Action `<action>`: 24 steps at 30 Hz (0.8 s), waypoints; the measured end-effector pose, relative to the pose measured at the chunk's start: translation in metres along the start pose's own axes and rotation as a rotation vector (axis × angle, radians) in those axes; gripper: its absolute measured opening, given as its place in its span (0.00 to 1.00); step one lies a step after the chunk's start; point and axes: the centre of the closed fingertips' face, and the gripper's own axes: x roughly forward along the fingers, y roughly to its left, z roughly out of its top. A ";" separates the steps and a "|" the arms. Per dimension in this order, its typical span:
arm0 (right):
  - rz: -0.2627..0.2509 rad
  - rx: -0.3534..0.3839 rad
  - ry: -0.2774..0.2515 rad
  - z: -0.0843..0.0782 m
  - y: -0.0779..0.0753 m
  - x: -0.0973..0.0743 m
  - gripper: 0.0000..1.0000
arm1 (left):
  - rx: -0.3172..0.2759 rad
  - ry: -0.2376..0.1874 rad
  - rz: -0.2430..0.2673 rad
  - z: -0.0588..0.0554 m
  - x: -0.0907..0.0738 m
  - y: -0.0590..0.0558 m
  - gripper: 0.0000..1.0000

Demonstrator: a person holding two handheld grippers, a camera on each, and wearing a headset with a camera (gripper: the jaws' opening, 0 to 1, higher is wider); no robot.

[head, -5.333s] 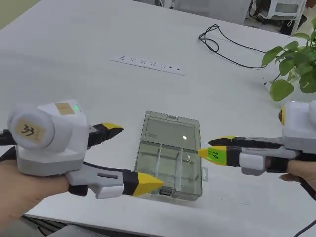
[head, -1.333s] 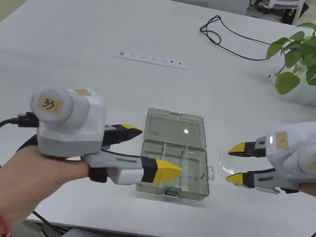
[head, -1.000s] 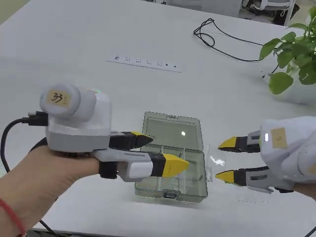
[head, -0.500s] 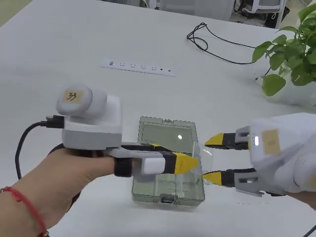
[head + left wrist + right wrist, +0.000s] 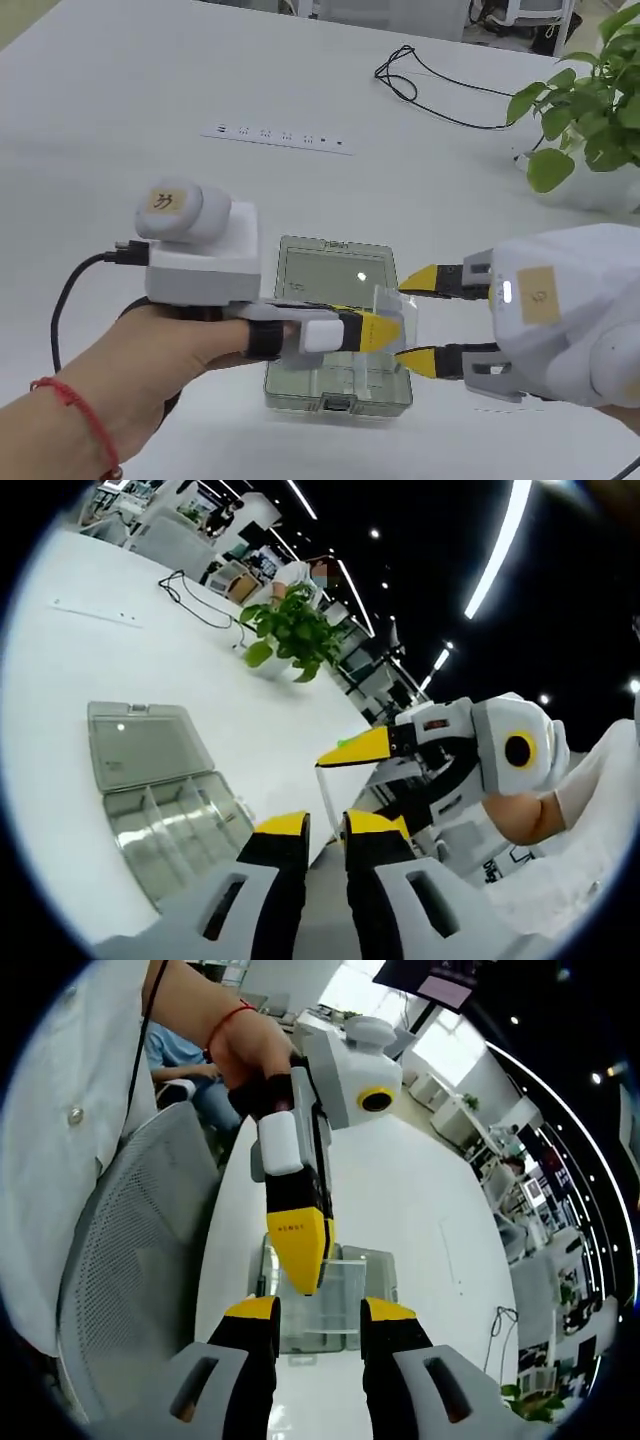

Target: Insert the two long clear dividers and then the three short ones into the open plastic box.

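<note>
The left gripper (image 5: 380, 327), held in the person's left hand (image 5: 150, 370), is pinching a clear flat plastic divider (image 5: 335, 1295) between its yellow tips, with only a thin gap showing between the jaws in its own view. The divider is standing on edge in the air, sticking out just past those tips.

The right gripper (image 5: 413, 320) is facing the left one with its jaws spread apart. One yellow tip is sitting above the divider's free end and one below it. Whether either tip is touching the sheet cannot be told.

Directly beneath both pairs of tips, an open translucent grey plastic box (image 5: 340, 398) is lying on the white table (image 5: 120, 100). Its lid (image 5: 330, 268) is lying flat beyond the left gripper's tips, and clear partitions are already standing inside its tray.

Farther beyond the grippers, a white power strip (image 5: 275, 137) is lying flat. Beyond that, a black cable (image 5: 420, 90) is looping across the table, and a green leafy plant (image 5: 580, 110) is standing past the right gripper.
</note>
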 end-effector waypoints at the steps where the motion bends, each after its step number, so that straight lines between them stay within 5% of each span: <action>1: 0.001 -0.001 0.001 0.000 0.000 0.000 0.33 | -0.002 -0.001 -0.003 0.000 0.000 0.000 0.08; 24: -0.003 -0.020 0.008 0.004 0.003 0.001 0.33 | -0.033 -0.013 -0.010 -0.003 -0.001 -0.002 0.00</action>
